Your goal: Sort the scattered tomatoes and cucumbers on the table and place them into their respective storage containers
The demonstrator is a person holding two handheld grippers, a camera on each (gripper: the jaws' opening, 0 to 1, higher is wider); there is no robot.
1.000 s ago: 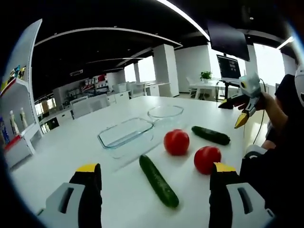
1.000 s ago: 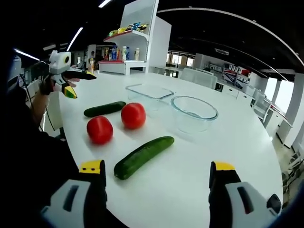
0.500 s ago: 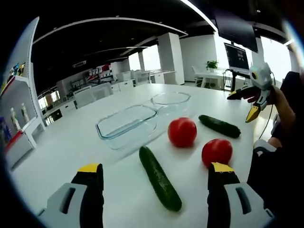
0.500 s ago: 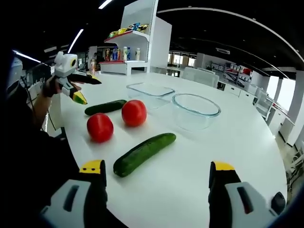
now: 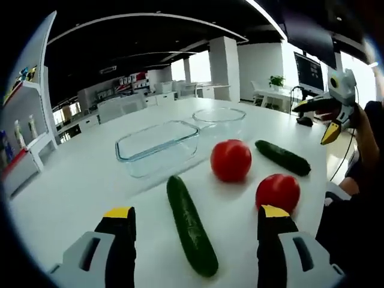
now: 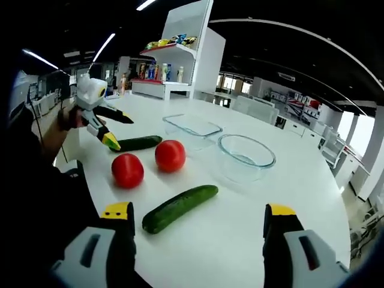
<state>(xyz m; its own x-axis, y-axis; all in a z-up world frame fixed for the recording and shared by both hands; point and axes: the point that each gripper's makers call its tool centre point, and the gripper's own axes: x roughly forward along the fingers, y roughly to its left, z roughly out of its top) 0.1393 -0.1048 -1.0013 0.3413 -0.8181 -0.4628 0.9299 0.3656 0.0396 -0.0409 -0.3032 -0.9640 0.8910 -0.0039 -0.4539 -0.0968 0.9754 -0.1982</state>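
On the white table (image 5: 66, 180) lie two red tomatoes (image 5: 231, 160) (image 5: 277, 192) and two cucumbers, one near (image 5: 191, 225) and one farther (image 5: 282, 157). Behind them stand a rectangular glass dish (image 5: 157, 147) and a round glass bowl (image 5: 218, 117), both with nothing in them. My left gripper (image 5: 195, 212) is open above the near cucumber. The right gripper view has the same tomatoes (image 6: 128, 170) (image 6: 170, 155), cucumbers (image 6: 180, 208) (image 6: 137, 143), dish (image 6: 192, 127) and bowl (image 6: 246, 157). My right gripper (image 6: 199, 210) is open. There the left gripper (image 6: 122, 132) hovers open by the far cucumber.
A white shelf (image 6: 174, 60) with bottles and packets stands beyond the table. A monitor (image 5: 309, 71) and desks sit at the back of the office. The right gripper (image 5: 311, 125) hangs open in a hand at the table's edge. A dark sleeve (image 6: 36, 180) is close by.
Both cameras have shifted a little. In the right gripper view the left gripper has come lower and nearer the far cucumber. Tomatoes, cucumbers and containers have not moved.
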